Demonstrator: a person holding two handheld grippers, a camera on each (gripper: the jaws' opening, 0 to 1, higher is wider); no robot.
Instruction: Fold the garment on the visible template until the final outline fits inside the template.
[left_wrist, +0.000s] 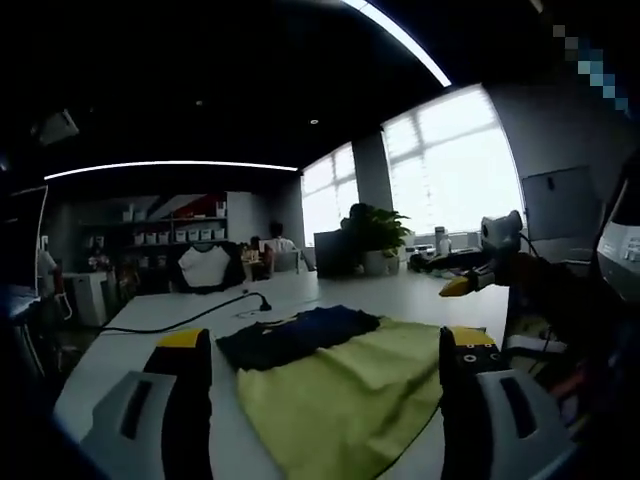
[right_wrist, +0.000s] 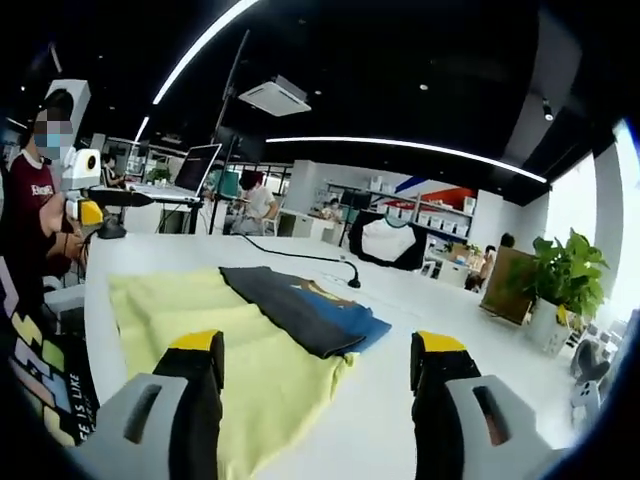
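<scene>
A yellow-green template sheet lies flat on the white table. A dark navy garment with a blue part and yellow trim lies folded across the sheet's far edge and reaches a little past it. My left gripper hovers open over the sheet's near side, holding nothing. My right gripper is open and empty too, low over the sheet's edge. The right gripper also shows at the right of the left gripper view. The left gripper shows at the left of the right gripper view.
A black cable runs over the table behind the garment. A potted plant stands at the table's end. A person in a dark red shirt stands at the table beside a laptop on a stand.
</scene>
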